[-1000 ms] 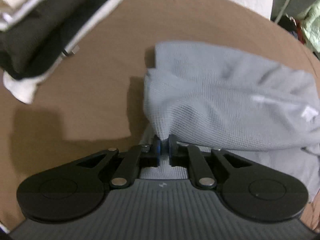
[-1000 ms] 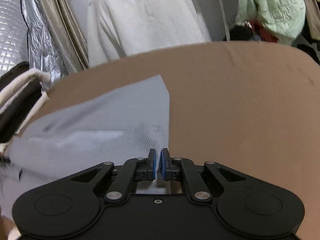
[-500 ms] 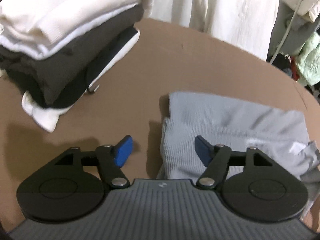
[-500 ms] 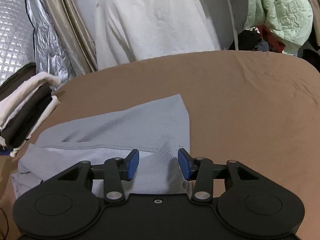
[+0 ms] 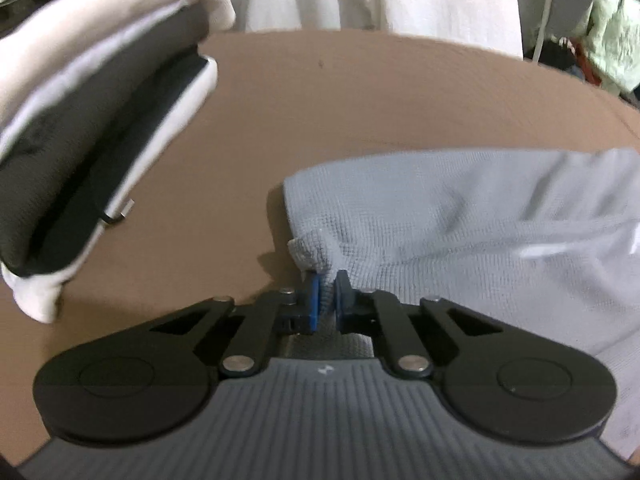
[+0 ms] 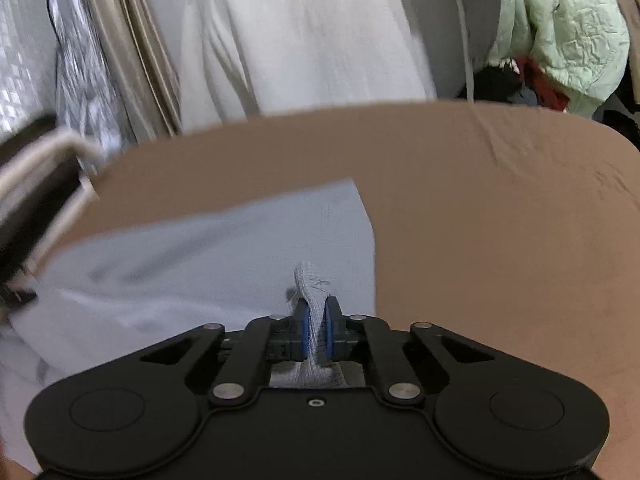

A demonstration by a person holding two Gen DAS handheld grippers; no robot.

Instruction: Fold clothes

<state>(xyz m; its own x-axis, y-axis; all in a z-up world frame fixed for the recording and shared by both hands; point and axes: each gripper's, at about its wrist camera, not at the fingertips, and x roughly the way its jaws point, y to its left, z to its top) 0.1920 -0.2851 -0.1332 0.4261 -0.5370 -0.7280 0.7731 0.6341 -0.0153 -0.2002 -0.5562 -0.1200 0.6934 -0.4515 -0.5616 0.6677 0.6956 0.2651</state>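
A home laundry corner: hanging white garments [image 6: 280, 40], a folded stack [image 5: 80, 128], and a brown-covered table [image 5: 360, 100].

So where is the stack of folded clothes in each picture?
Left wrist view: the black and cream stack of folded clothes fills the upper left.
Right wrist view: the stack sits blurred at the left edge.
Shared landmark: the grey waffle-knit garment lies right of it.

Both wrist views look forward, low and close over the brown table [image 5: 360, 92]; they share the grey garment [image 5: 460, 216] [image 6: 224, 248] and the folded stack [image 5: 92, 120] [image 6: 36, 184]
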